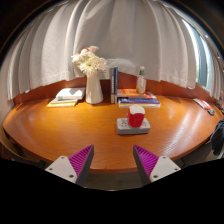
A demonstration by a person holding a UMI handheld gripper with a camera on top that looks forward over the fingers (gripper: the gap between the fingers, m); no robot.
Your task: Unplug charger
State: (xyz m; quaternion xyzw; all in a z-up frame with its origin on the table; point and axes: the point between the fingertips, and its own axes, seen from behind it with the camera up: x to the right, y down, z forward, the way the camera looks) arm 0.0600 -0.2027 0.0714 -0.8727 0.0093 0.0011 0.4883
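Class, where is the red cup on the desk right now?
In the gripper view, the red cup sits on a small tray mid-desk, beyond the open gripper, below the stacked books.

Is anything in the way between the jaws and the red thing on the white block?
Nothing visible. The gripper is open, and only bare table lies between it and the red thing on the white block. The vase and books stand farther back.

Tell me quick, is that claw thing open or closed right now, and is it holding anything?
Gripper: open and holding nothing; its two fingers stand apart above the near edge of the wooden table.
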